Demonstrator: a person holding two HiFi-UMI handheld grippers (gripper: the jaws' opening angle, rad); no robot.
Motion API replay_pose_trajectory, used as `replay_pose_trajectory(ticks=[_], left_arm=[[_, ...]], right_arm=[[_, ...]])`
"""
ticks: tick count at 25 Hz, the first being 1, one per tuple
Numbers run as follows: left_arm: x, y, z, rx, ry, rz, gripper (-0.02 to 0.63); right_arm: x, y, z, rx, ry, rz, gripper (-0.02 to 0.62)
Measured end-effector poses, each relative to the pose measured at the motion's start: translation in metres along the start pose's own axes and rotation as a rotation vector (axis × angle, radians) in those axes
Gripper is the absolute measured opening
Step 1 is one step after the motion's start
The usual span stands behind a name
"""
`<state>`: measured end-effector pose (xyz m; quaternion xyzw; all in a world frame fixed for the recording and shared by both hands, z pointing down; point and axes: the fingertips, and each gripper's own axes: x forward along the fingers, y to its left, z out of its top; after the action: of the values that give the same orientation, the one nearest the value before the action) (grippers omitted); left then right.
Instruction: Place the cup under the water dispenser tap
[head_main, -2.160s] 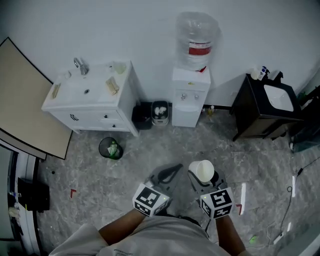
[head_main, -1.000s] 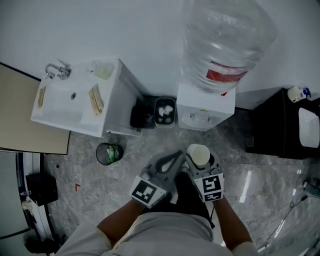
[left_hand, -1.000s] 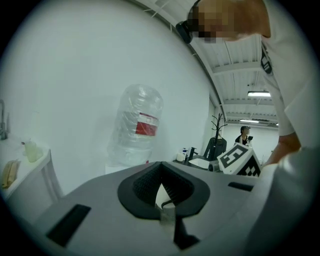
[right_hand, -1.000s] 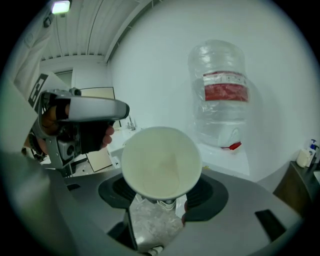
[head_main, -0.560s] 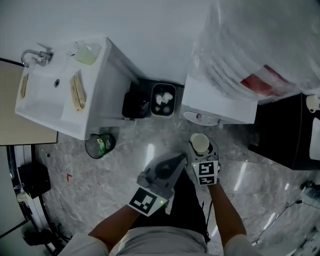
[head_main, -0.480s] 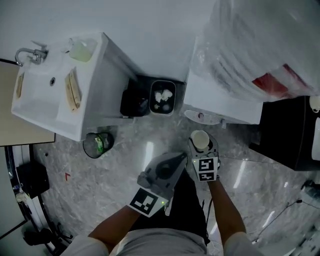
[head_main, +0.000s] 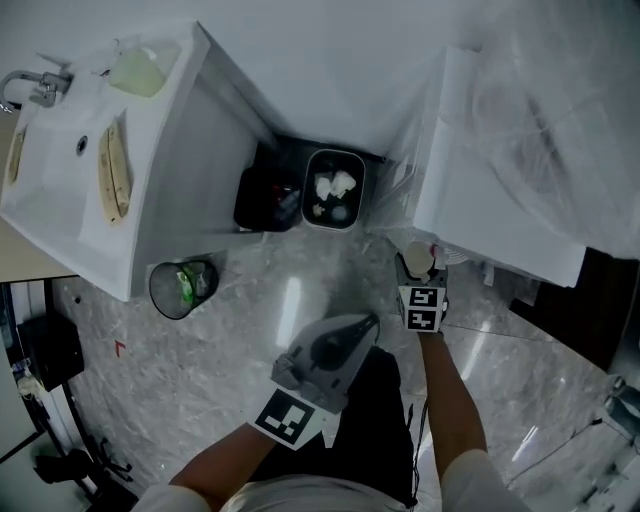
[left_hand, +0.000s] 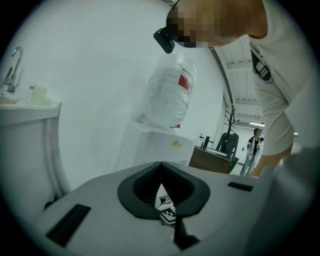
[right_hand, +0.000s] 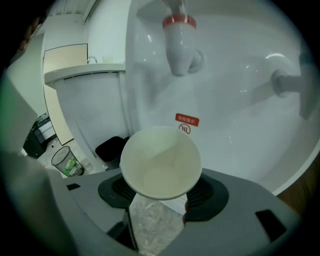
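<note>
At the far left stands a white washbasin cabinet (head_main: 150, 200), with a small round mesh wastebasket (head_main: 182, 288) on the grey marbled floor (head_main: 250, 330) beside it. A black rectangular bin (head_main: 331, 190) sits against the wall. The left gripper (left_hand: 161, 186) hangs idle in front of the person, its jaws drawn together with nothing between them. To its right, the right gripper (right_hand: 160, 194) is clamped on the lower part of a white paper cup (right_hand: 161, 161), which is upright, mouth-up and looks empty. The cup is at the front of the white water dispenser (head_main: 500, 190), below the white tap with the red collar (right_hand: 179, 40) but seemingly a little short of it. A second tap (right_hand: 287, 82) juts out further right. The step in hand looks like final alignment. Ease the cup forward until its mouth lies squarely under the red-collared spout and hold it level. Squeeze gently so the thin wall does not buckle, and let go only once the base is supported.
</note>
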<state>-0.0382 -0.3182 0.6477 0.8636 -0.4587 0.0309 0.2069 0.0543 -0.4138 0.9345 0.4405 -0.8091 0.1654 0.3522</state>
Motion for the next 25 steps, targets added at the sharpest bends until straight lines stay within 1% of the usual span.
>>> replay_pose_trajectory(ticks=[3,8,12,15,18,20,23,25], left_arm=[[-0.004,0.012,-0.014,-0.029,0.006,0.019,0.005],[-0.008,0.024,-0.029,-0.042,0.022,0.028,0.005],[-0.007,0.027,-0.036,-0.046,0.037,0.025,0.005],[-0.006,0.028,-0.034,-0.052,0.034,0.024,0.005],[-0.007,0.022,-0.028,-0.045,0.041,0.016,0.005],[-0.009,0.018,-0.023,-0.038,0.047,0.011,0.005],[-0.013,0.011,-0.011,-0.043,0.044,0.014,0.005],[-0.016,0.005,-0.003,-0.022,0.057,0.01,0.005]], right_arm=[[0.021,-0.005,-0.005,0.0,0.005,-0.022,0.27],[0.04,-0.015,-0.013,0.002,0.009,-0.07,0.27],[0.049,-0.017,-0.02,0.006,0.015,-0.039,0.27],[0.049,-0.017,-0.023,0.014,0.034,-0.02,0.278],[0.039,-0.017,-0.019,0.034,0.034,0.002,0.312],[0.027,-0.018,-0.014,0.049,0.038,0.004,0.322],[-0.007,-0.021,-0.012,0.095,0.046,-0.02,0.325],[-0.037,-0.018,-0.009,0.112,0.052,-0.028,0.325]])
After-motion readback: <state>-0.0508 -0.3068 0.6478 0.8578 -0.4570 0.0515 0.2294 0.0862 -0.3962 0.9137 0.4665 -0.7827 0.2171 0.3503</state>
